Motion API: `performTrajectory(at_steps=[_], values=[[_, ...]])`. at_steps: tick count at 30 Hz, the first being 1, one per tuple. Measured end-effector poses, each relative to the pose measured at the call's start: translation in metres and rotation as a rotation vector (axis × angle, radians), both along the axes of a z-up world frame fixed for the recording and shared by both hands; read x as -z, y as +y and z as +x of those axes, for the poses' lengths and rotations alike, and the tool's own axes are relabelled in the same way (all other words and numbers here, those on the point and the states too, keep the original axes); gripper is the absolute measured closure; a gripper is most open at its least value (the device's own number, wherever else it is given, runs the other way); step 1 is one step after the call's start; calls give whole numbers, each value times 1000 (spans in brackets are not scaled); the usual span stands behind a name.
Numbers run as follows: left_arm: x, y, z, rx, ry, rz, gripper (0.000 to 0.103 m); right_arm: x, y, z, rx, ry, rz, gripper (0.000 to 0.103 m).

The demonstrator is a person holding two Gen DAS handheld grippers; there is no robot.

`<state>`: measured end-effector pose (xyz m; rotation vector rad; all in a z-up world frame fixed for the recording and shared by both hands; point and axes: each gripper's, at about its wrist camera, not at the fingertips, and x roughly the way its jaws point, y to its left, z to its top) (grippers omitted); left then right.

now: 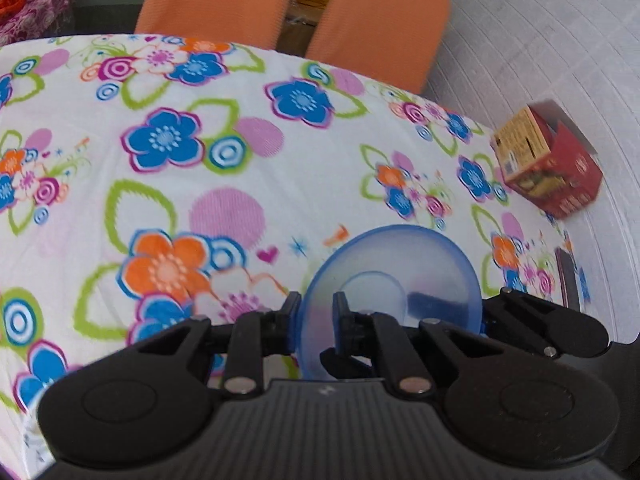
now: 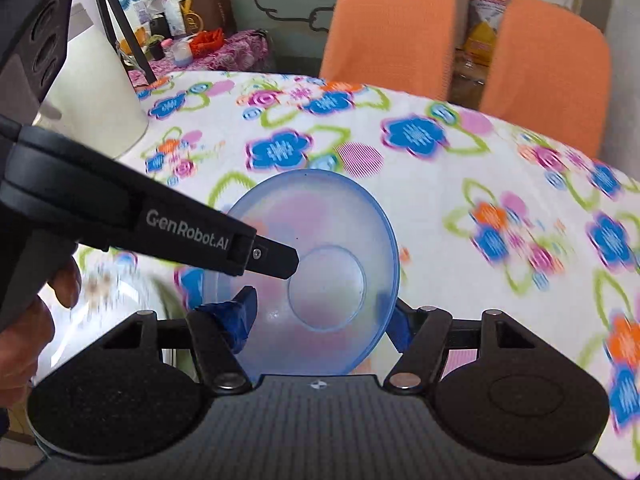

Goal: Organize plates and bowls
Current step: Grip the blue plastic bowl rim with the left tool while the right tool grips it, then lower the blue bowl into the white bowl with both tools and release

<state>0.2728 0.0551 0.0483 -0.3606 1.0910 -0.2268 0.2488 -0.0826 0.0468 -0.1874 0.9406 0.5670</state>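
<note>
Left tongs (image 1: 316,320) clamped on blue bowl (image 1: 392,280) rim; right tongs (image 2: 320,316) apart, bowl btwn them at 12, table (image 2: 440,184) below.

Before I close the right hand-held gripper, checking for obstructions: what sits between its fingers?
In the right wrist view, the blue bowl sits between the right hand-held gripper fingers; the left hand-held gripper reaches in.

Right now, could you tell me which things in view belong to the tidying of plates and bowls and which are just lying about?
Part of the job:
blue translucent bowl
left gripper, clamped on the bowl's rim
right gripper, open around the bowl

Just lying about:
red carton
orange chairs
floral tablecloth
</note>
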Motion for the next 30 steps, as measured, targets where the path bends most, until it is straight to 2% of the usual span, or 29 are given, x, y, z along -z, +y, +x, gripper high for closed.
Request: performTrajectory(at_steps=[7,14,18,20,22,23,26,30], values=[[-2,-71,-68,117,-13,58,97,1,-52,-65,73,-4,-22,48],[14,-86,-85,119,21,102,94,16,-69,-87,67,21,15,49],[14,-82,-85,91,-2,134,73,15,-79,-90,80,23,53,49],[13,-79,-85,91,0,121,70,13,-83,-91,91,15,64,49],[8,-76,-87,90,-21,121,59,10,-87,-93,108,-13,53,48],[5,-75,-90,85,-42,128,49,8,-90,-94,119,-29,55,48],[-10,-69,-100,60,-134,160,47,2,-105,-98,169,-67,104,48],[-21,-63,-113,46,-222,140,42,3,-119,-111,246,-142,208,47]])
